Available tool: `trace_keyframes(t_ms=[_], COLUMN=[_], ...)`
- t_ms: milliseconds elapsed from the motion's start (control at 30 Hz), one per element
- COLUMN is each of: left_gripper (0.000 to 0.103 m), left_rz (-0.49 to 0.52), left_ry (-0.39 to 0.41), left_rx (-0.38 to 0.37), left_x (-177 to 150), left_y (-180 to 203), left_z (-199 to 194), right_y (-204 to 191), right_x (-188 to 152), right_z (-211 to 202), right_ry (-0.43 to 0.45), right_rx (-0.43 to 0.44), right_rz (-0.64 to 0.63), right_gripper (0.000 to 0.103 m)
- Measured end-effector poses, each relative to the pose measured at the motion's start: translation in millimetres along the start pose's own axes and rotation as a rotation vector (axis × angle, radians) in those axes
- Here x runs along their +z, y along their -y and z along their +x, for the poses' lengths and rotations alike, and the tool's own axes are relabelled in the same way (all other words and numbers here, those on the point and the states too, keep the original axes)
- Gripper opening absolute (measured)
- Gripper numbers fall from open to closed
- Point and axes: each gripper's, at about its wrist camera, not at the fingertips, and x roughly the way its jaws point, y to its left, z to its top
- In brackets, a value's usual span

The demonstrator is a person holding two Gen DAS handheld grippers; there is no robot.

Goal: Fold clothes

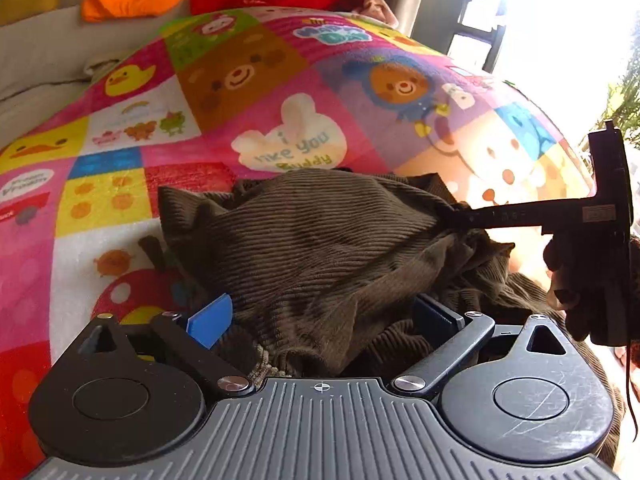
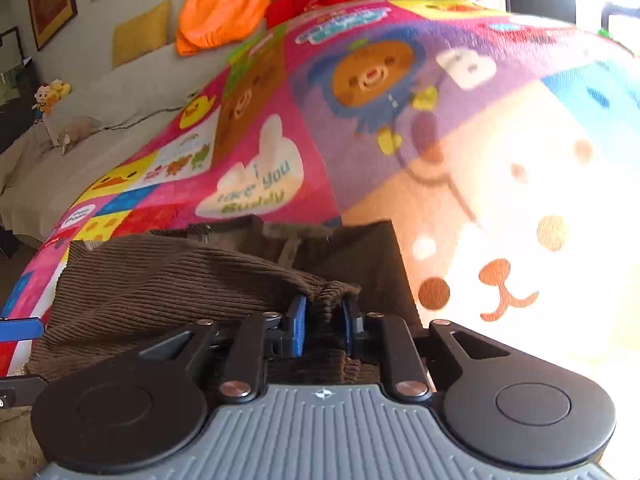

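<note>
Brown corduroy garment, bunched on the patchwork blanket, looks soft, limp and fairly thick.

It should sag and drag when lifted, so hems or corners seem the best hold. The right hand-held gripper has narrowed and pinches a gathered fold; the left hand-held gripper stands wide, cloth heaped loosely between its blue pads.

Readable text: "i like you Buddy" in green on the white rabbit patch of the patchwork blanket; same patch shows in right wrist view. Blue lettering on the far pink square is too blurred. Small oval label at the blanket's left edge is unreadable.
</note>
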Motion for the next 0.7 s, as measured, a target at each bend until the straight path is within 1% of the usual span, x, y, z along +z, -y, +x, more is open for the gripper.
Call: trace_keyframes(t_ms=[33,100,167,233,333,400,433,467,500,533,567,600,633,667,700], left_gripper=[0.099,0.099,0.100,0.099,0.099,0.099,0.097,0.094,0.075,0.060,0.056,0.047,0.037,0.034,0.031], left_rz=[-0.015,-0.078,-0.155,-0.226,-0.324,-0.370,-0.368,-0.349,-0.324,-0.307,-0.295,-0.287,-0.280,-0.274,-0.269], left_ry=[-0.001,0.007,0.011,0.002,-0.025,-0.050,-0.050,-0.049,-0.055,-0.061,-0.065,-0.067,-0.069,-0.067,-0.057], left_rx=[-0.005,-0.028,-0.035,-0.036,-0.050,-0.065,-0.064,-0.054,-0.028,-0.009,0.002,0.008,0.014,0.024,0.049], left_x=[-0.8,-0.2,3.2,7.5,14.6,18.8,21.6,24.9,29.2,32.6,36.5,40.5,44.5,48.6,55.1], left_y=[-3.6,-14.9,-26.5,-37.2,-51.9,-59.9,-61.9,-62.1,-61.9,-62.7,-65.1,-69.3,-74.0,-77.7,-82.7], left_z=[0.3,-1.4,0.4,6.4,19.6,29.1,32.2,34.3,37.1,39.7,42.6,46.8,51.3,55.1,60.1], right_y=[6.2,19.1,30.7,34.9,34.0,38.9,42.4,45.0,47.0,47.0,44.9,40.8,36.6,31.5,24.3], right_x=[-4.0,-8.2,-8.2,-5.3,-5.4,-7.5,-10.2,-13.6,-17.3,-19.7,-20.6,-21.1,-21.6,-22.2,-23.0], right_z=[-4.2,-18.4,-33.6,-39.5,-30.3,-14.7,-4.5,3.6,8.0,9.0,9.2,9.6,10.0,10.6,11.5], right_ry=[0.011,0.045,0.085,0.106,0.115,0.076,0.043,0.023,0.029,0.046,0.052,0.052,0.052,0.054,0.060], right_rx=[0.009,0.041,0.077,0.079,0.039,0.065,0.091,0.113,0.126,0.136,0.143,0.155,0.167,0.173,0.162], right_rz=[0.015,0.041,0.050,0.017,-0.031,-0.006,0.020,0.045,0.065,0.076,0.081,0.092,0.103,0.108,0.098], right_gripper=[0.035,0.049,0.055,0.055,0.055,0.056,0.057,0.059,0.061,0.063,0.062,0.055,0.051,0.050,0.050])
